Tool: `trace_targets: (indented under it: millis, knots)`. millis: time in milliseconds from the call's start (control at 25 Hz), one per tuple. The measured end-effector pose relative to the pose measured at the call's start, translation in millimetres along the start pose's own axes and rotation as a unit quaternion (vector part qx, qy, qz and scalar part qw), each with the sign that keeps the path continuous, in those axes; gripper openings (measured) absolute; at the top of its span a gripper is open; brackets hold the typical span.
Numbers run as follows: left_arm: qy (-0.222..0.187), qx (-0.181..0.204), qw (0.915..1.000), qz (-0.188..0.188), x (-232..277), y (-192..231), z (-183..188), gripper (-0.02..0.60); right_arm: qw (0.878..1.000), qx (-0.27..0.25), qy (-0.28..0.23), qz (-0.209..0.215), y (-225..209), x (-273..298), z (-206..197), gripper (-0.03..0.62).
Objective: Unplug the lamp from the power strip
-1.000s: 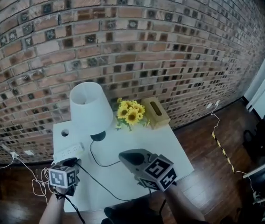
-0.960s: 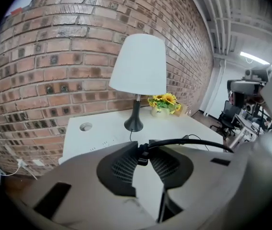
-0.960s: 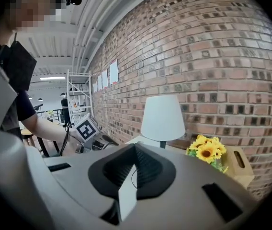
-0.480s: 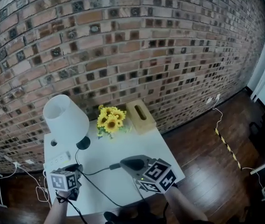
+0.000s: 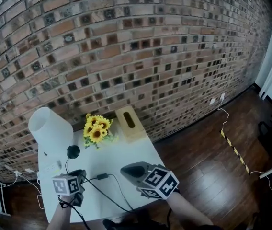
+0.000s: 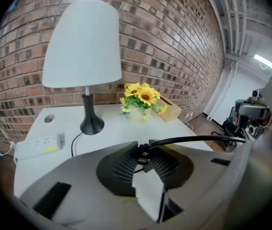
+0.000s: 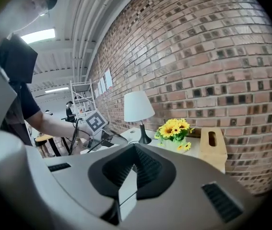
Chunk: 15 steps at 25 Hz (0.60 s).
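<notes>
Left gripper view, lamp cord (image 6: 198, 139): black, caught between the pads of the left gripper (image 6: 143, 152) and stretching off to the right from the pinch.
Left gripper state: clamped on the lamp cord, held over the front left part of the counter (image 5: 126, 150), near the power strip.
Cord in the head view: one run drops from the lamp base to the left gripper. Another leads right to a dark block (image 5: 102, 176) on the cord; whether that block is the plug or a switch I cannot tell. More cord trails toward the counter's front edge.
Power strip (image 6: 38, 145): white with a yellow label, lying flat at the counter's left edge. The lamp cord curves past its right end without entering it.
Lamp (image 5: 50, 128): white shade, black stem and round black base, upright at the back left of the counter.
Right gripper (image 7: 135, 150): pads pressed together with nothing between them, held over the counter's front right part.
Sunflowers (image 5: 95, 128): a yellow bunch at the back of the counter, just right of the lamp.
Tissue box (image 5: 129, 122): wooden with a slot on top, just right of the sunflowers and against the brick wall (image 5: 126, 56).
Floor (image 5: 208, 152): dark wood, to the right of the counter.
</notes>
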<state>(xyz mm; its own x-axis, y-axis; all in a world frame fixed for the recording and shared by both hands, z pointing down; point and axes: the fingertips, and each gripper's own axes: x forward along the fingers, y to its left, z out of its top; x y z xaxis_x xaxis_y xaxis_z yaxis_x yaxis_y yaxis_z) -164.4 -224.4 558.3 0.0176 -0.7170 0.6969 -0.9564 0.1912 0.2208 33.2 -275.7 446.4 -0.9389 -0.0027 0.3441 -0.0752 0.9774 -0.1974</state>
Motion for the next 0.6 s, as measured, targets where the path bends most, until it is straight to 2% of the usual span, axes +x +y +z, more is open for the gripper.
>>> trace_targets:
  millis: [400,600]
  knots:
    - [-0.003,0.024,0.9996,0.016,15.6,-51.0,19.5,0.095,1.000,0.014,0.001,-0.003,-32.8,-45.6,-18.4,0.003]
    - [0.013,0.043,0.9988,0.018,21.3,-62.8,22.6,0.095,1.000,0.025,-0.013,-0.007,-39.3,-53.5,-18.0,0.002]
